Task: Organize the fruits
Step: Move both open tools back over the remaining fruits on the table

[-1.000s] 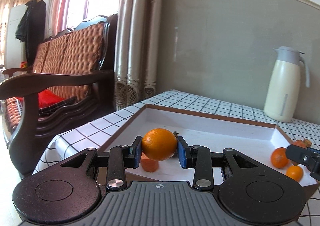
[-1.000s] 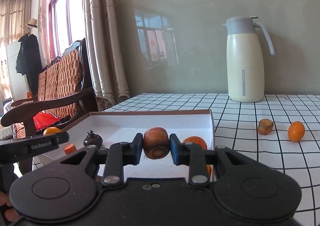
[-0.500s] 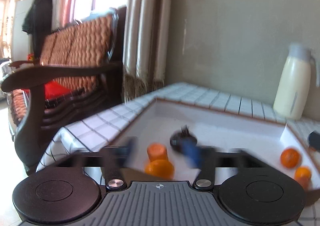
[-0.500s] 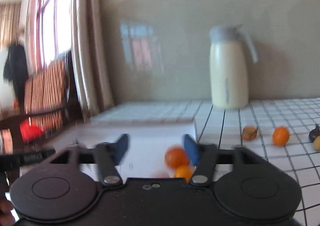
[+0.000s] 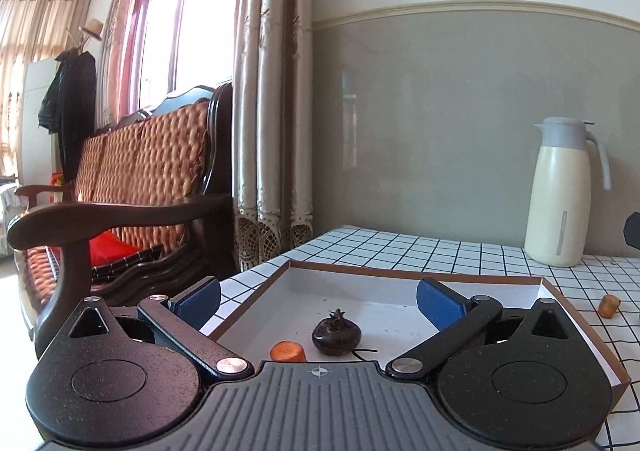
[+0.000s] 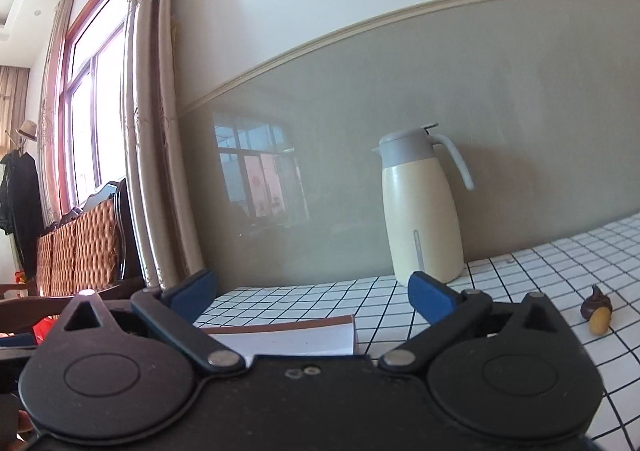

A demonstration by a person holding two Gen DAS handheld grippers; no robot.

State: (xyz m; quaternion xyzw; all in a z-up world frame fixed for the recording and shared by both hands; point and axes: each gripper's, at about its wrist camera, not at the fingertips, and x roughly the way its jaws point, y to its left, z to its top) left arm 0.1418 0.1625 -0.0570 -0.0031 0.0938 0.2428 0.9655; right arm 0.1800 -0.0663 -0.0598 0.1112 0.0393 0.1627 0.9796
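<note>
Left wrist view shows the table (image 5: 420,251), under a white checked cloth, filling the lower scene, with the shallow white tray (image 5: 400,279) as the landmark for everything else. Beyond the tray's far right corner a cream jug (image 5: 558,195) stands upright against the wall. The left tool (image 5: 318,297) hangs over the tray's near edge; its jaws have just been opening and now stand wide with nothing between them. In the right wrist view the right tool (image 6: 312,293) sits level above the tray's right side, its jaws likewise just opened wide and empty. Inside the tray, near the front, lies a dark round fruit with a small crown (image 5: 337,336), and just left of it, apart, an orange chunk (image 5: 288,352). Out on the cloth right of the tray rests a small orange-brown piece (image 5: 609,305); further right again, in the right wrist view, a dark pointed fruit (image 6: 597,303) touches a small yellow one (image 6: 600,324). These loose fruits look light, firm and inclined to roll; I would pinch each across its widest middle, gently, since skins may bruise.
</note>
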